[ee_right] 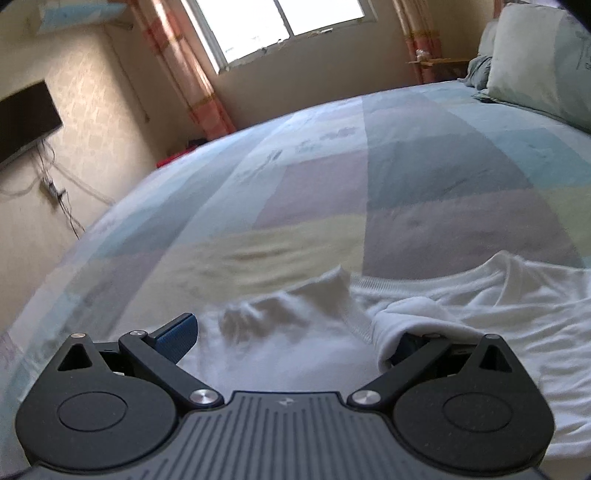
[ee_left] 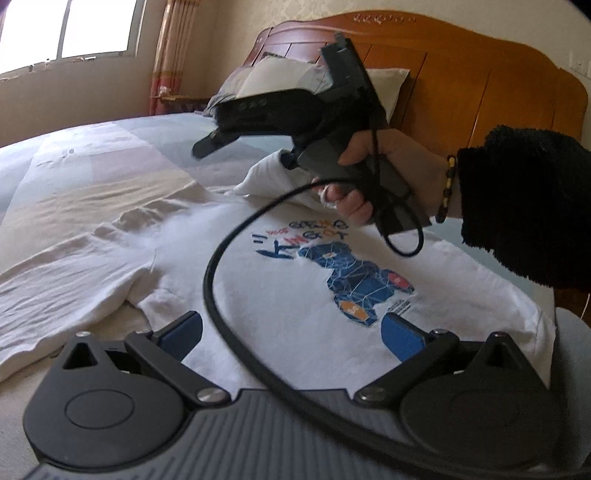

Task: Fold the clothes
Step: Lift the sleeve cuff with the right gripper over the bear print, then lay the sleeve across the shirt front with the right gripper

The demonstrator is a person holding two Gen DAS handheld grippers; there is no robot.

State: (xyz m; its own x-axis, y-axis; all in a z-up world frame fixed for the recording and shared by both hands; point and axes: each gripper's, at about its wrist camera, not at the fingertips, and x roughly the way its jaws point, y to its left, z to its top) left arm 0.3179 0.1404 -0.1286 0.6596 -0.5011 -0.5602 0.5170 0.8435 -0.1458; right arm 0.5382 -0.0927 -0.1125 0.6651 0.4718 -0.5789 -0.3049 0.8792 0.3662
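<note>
Left gripper (ee_left: 291,338): jaws spread wide, blue pads apart, nothing between them; it hovers over the lower hem area of a white T-shirt (ee_left: 280,295). A black cable (ee_left: 218,266) loops across this view.

T-shirt lies flat on the bed (ee_right: 406,184), printed side up, a blue figure print (ee_left: 354,280) at its middle, one sleeve spread toward the bed's left side.

Right gripper (ee_right: 291,341): jaws also wide apart. White cloth is draped over its right finger, hiding that pad; the left pad (ee_right: 177,338) is bare. No grasp.

From the left wrist view, a hand (ee_left: 369,177) in a dark fleece sleeve (ee_left: 524,206) holds the right gripper's handle above the shirt's collar end.

Beyond: patchwork bedspread, pillow (ee_right: 539,59) at the head of the bed, wooden headboard (ee_left: 461,74), window (ee_right: 280,26) with curtains.
</note>
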